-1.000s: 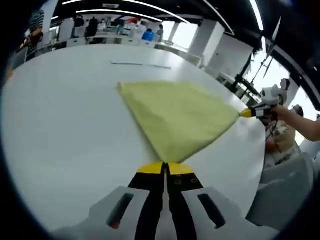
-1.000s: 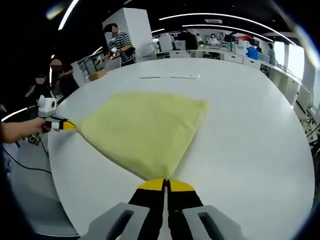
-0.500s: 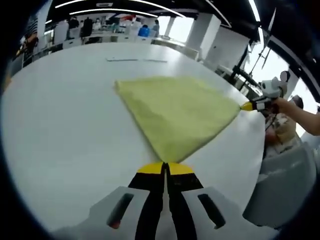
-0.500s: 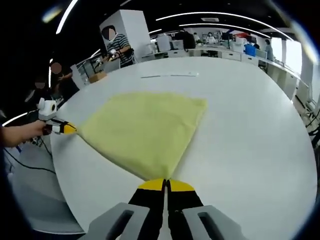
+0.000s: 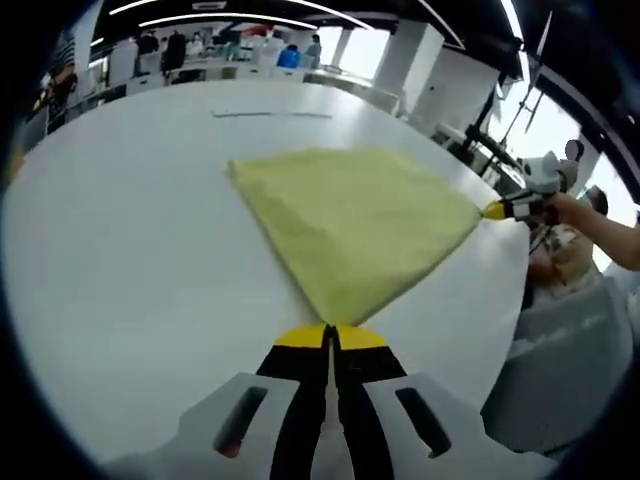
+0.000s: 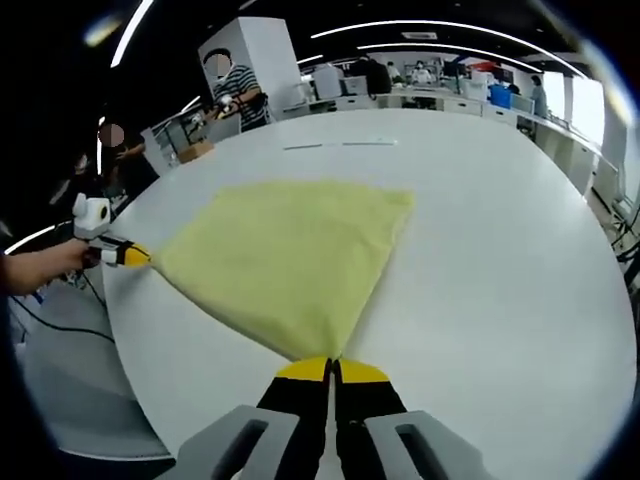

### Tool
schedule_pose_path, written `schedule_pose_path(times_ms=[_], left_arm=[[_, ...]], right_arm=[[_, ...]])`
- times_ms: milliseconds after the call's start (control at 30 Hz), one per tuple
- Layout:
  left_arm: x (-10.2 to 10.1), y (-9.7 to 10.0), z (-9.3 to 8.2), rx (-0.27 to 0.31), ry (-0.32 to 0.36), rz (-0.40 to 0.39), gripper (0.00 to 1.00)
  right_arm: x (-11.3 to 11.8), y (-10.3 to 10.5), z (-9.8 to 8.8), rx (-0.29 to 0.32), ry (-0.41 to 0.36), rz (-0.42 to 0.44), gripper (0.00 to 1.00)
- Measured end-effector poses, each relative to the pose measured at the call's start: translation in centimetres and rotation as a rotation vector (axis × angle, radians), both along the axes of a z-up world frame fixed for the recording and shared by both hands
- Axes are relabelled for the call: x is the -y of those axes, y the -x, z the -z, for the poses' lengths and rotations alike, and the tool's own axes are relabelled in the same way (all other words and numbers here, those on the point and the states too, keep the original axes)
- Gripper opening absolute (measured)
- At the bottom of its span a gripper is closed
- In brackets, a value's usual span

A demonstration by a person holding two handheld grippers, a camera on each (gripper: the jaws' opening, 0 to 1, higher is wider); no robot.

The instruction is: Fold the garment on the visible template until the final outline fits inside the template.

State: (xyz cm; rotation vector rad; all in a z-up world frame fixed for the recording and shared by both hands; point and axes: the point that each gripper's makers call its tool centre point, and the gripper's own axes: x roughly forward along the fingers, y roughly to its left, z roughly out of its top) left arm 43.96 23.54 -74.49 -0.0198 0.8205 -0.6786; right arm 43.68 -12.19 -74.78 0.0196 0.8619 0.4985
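left gripper [image 5: 331, 335] jaws pinching garment [image 5: 355, 225] corner | right gripper [image 6: 331, 367] jaws pinching another corner | garment lying on desk [image 5: 120, 250]

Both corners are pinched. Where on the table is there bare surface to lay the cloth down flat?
Bare white table lies beyond the yellow cloth, up to the thin strip near the far edge, and broadly on its outer side in each view. It is tight at the near rim by the left hand-held gripper.
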Motion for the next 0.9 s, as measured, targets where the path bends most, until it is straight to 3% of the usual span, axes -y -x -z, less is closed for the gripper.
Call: schedule_pose_path(times_ms=[400,667,900], left_arm=[[-0.14,0.61,0.25,-0.004,0.000,-0.046,0.00],[-0.04,0.60,0.48,0.017,-0.048,-0.030,0.00],[-0.10,0.50,0.56,0.018,-0.039,-0.062,0.00]], right_arm=[[-0.15,0.51,0.11,0.002,0.048,-0.022,0.00],[-0.13,0.33,0.43,0.011,0.067,-0.015,0.00],[0.03,0.25,0.26,0.009,0.051,0.007,0.00]])
